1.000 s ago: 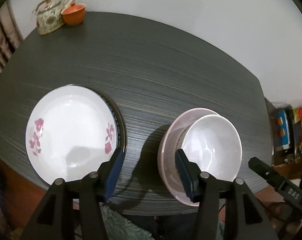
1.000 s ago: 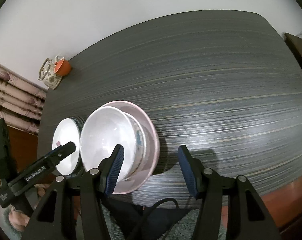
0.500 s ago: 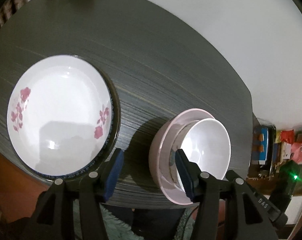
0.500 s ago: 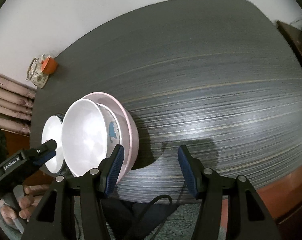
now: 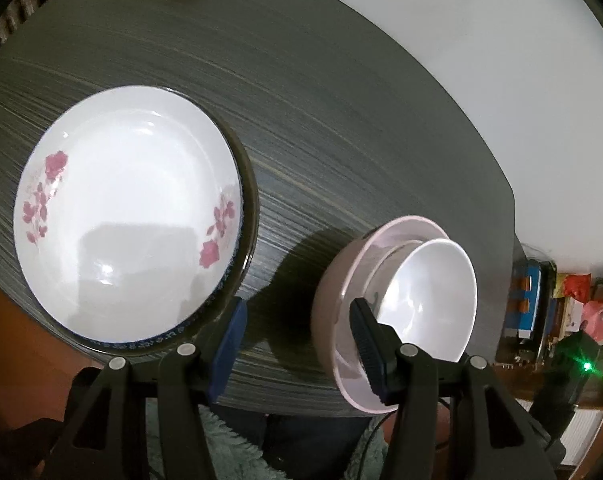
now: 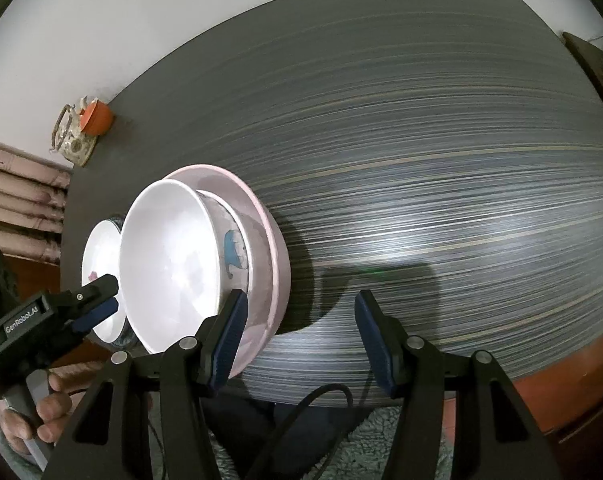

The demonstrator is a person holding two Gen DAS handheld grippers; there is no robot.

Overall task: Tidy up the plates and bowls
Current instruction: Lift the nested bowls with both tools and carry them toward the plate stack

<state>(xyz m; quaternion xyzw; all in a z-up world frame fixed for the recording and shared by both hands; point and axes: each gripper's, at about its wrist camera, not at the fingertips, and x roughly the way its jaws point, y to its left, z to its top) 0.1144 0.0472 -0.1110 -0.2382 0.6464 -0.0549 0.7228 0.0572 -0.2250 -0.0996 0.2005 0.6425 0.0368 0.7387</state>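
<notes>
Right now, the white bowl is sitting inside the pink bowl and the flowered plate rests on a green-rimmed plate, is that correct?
Nearly: the plate under the flowered plate has a blue rim, not green, as the left wrist view shows. The white bowl does sit inside the pink bowl.

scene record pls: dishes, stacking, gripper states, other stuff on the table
left stack: floral plate on a dark-rimmed plate
right stack: white bowl nested in a pink bowl
table: dark, both stacks near its front edge
left gripper: open, empty, over the gap between the stacks
right gripper: open, empty, right of the pink bowl
far corner: teapot, orange cup
</notes>
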